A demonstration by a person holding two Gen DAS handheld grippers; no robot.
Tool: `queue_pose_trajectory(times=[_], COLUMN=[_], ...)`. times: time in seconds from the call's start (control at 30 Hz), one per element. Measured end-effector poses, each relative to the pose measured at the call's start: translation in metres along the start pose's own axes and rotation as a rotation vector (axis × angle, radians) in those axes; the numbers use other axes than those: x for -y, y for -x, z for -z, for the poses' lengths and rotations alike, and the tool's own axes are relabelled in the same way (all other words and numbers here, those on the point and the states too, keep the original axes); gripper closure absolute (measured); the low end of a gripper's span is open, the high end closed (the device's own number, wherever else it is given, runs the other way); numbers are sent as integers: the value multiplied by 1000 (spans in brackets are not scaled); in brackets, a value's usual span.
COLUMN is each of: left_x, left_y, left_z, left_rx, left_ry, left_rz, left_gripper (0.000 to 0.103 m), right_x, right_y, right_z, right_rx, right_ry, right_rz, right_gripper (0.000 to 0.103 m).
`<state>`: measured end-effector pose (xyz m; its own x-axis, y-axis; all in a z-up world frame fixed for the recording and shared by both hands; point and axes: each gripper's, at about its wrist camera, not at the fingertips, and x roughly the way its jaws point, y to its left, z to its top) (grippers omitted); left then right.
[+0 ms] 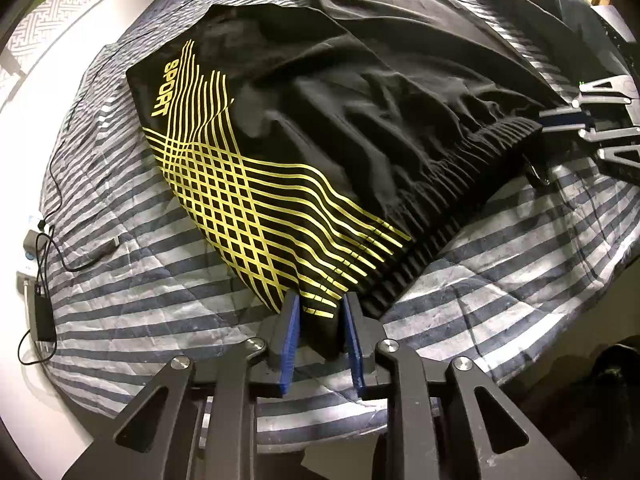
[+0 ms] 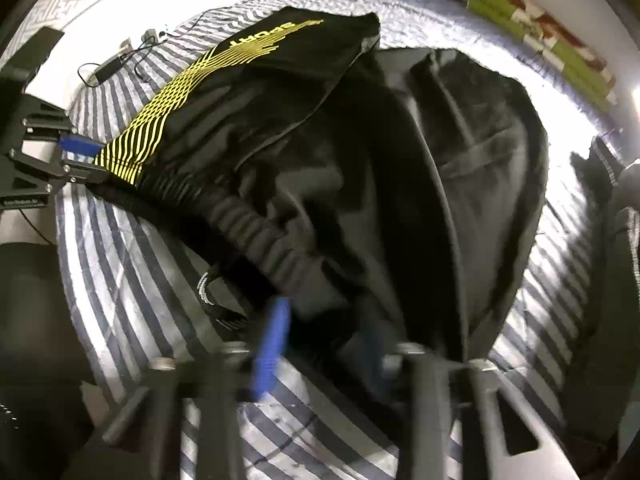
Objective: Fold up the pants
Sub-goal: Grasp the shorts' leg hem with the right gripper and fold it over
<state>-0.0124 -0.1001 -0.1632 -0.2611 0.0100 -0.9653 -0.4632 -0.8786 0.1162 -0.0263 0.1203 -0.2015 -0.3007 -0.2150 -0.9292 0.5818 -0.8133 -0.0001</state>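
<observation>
Black pants (image 1: 360,128) with a yellow line pattern and the word SPORT lie spread on a striped bedcover (image 1: 140,312). My left gripper (image 1: 322,320) is shut on the waistband corner by the yellow print, with fabric bunched between its blue pads (image 1: 291,332). At the right edge, my right gripper (image 1: 564,118) holds the other end of the ribbed waistband (image 1: 472,148). The right wrist view is blurred: the right gripper (image 2: 320,344) grips dark waistband fabric of the pants (image 2: 280,140), and the left gripper (image 2: 80,152) shows at the far left. A drawstring (image 2: 212,296) hangs below the waistband.
A black power adapter (image 1: 44,316) with its cable (image 1: 60,200) lies at the bed's left edge. More dark clothes (image 1: 552,4) are piled at the back right. Another dark garment (image 2: 480,160) lies beside the pants. Green and red boxes (image 2: 540,28) stand by the wall.
</observation>
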Motion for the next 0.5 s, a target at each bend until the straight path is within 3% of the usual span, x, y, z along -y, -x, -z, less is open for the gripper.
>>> queue_pose_trajectory(times=[0.07,0.2,0.3,0.37,0.43,0.5], left_x=[-1,-3,-5,-4,2,17], left_y=[4,18,27,44,61,84], left_z=[0,8,12,12,7,-8], left_rx=[7,11,-6,14,61,153], left_ry=[7,2,0,1,-1,5], left_rz=[-3,-2,10,3,9,28], left_gripper=[82,82,78,73,40,32], right_x=[0,-7,-10,3,32,67], right_y=[2,17,22,32,53,70], right_z=[-1,6,15,16,15,12], right_rx=[-2,-6,-41,-34,53,137], right_ry=[8,16,70,27,-67,-181], right_rz=[3,-108,-118,-162,-201,-176], right_gripper=[98,99,97,86,56,51])
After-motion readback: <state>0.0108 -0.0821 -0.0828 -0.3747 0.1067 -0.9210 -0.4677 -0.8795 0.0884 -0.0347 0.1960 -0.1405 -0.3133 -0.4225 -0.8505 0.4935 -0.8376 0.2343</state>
